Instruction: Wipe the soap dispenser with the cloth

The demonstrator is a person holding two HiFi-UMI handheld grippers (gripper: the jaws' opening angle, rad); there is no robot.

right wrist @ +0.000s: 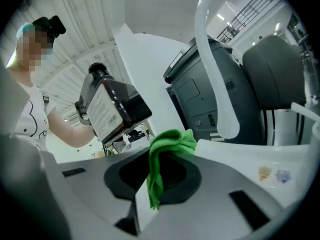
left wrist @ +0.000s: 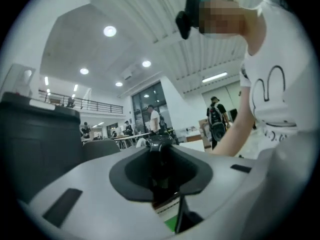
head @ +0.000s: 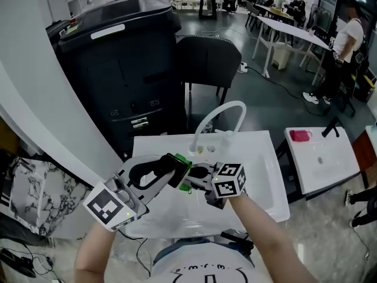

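In the head view my left gripper is shut on the black soap dispenser, holding it tilted above the white sink. In the left gripper view the dispenser fills the gap between the jaws, pump head pointing away. My right gripper is shut on a green cloth, right beside the dispenser. The right gripper view shows the cloth bunched and hanging from the right gripper, with the dispenser and its white label up at the left, a little apart from the cloth.
A white curved faucet rises at the back of the sink. Behind it stand a large black bin and a dark chair. A second white basin with a pink item is at the right.
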